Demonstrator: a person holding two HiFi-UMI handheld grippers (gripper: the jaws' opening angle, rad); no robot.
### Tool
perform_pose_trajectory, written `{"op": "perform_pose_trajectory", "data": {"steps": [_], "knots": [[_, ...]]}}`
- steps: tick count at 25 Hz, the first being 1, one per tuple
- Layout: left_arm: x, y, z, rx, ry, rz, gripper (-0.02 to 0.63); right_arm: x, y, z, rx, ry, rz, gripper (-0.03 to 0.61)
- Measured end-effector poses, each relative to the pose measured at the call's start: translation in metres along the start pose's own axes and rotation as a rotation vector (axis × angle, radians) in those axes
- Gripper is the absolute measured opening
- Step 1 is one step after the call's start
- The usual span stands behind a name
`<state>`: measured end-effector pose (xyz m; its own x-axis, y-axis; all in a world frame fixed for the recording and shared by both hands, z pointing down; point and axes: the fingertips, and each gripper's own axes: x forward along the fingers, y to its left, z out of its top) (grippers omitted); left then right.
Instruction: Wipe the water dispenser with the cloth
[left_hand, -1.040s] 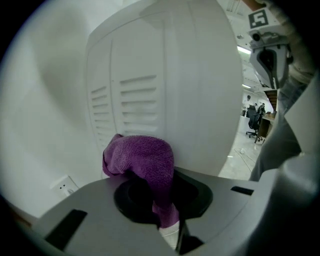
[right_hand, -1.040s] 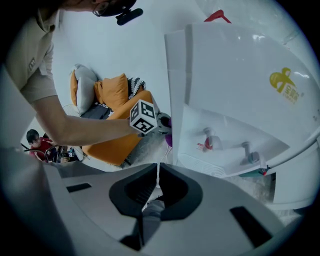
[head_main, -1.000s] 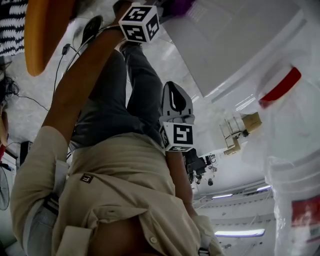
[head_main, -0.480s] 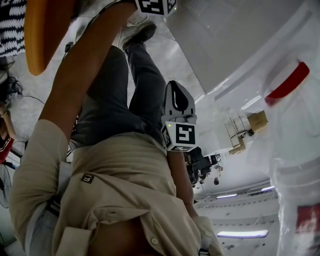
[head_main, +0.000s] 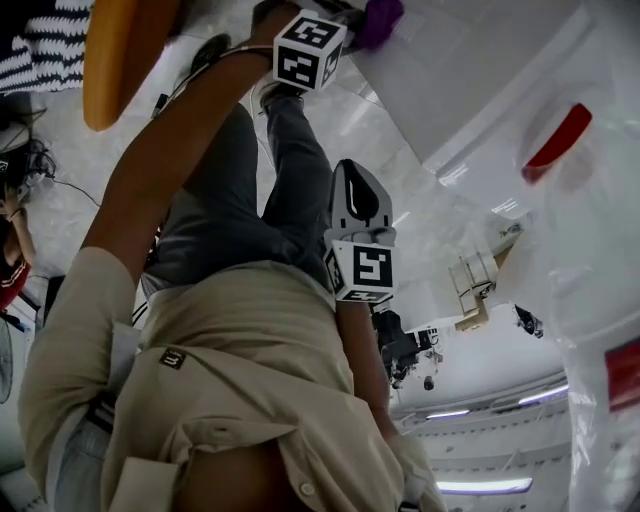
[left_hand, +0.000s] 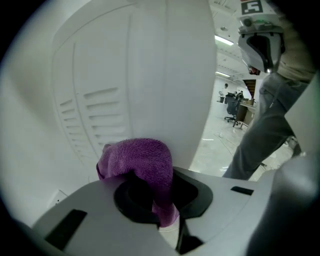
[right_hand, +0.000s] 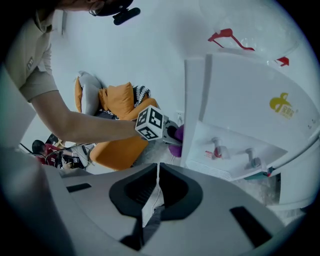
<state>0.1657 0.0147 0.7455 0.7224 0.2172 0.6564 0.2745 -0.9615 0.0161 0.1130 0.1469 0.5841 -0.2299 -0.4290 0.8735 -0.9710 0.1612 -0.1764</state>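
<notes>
Left gripper (left_hand: 167, 220), jaws clamped on a fold of the purple cloth (left_hand: 137, 160), carries the wad at 12 o'clock of its jaws, up against the white side panel of the water dispenser (left_hand: 145, 70). Contact looks likely, though the touching face is hidden behind the wad. Louvred vents (left_hand: 92, 117) lie at 10 o'clock of the cloth. The panel's upright corner edge runs from 12 to 6 o'clock just right of it, with open floor beyond at 3 o'clock. Right gripper (right_hand: 156, 197), jaws together on nothing, is held well apart from the cabinet, whose taps (right_hand: 232, 150) sit at 2 o'clock of its jaws. The left hand is thus the nearer, and the wiping stroke is judged to run along the panel's long, upright axis. Room appears free up and down the panel. An orange seat (right_hand: 115, 150), at 11 o'clock in the right gripper view, stands near the left forearm and may limit withdrawal that way.
</notes>
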Motion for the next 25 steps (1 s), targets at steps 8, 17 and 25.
{"op": "perform_pose_trajectory", "data": {"steps": [8, 17, 25], "knots": [[-0.071, -0.056, 0.011, 0.053, 0.043, -0.102, 0.057, -0.029, 0.031, 0.046, -0.021, -0.075, 0.020, 0.028], [-0.224, -0.026, 0.072, 0.019, 0.000, 0.012, 0.057, -0.083, 0.044, 0.125, -0.029, -0.229, 0.012, 0.028], [-0.347, -0.005, 0.145, -0.028, -0.135, 0.132, 0.057, -0.132, 0.055, 0.188, -0.009, -0.388, 0.009, 0.028]]}}
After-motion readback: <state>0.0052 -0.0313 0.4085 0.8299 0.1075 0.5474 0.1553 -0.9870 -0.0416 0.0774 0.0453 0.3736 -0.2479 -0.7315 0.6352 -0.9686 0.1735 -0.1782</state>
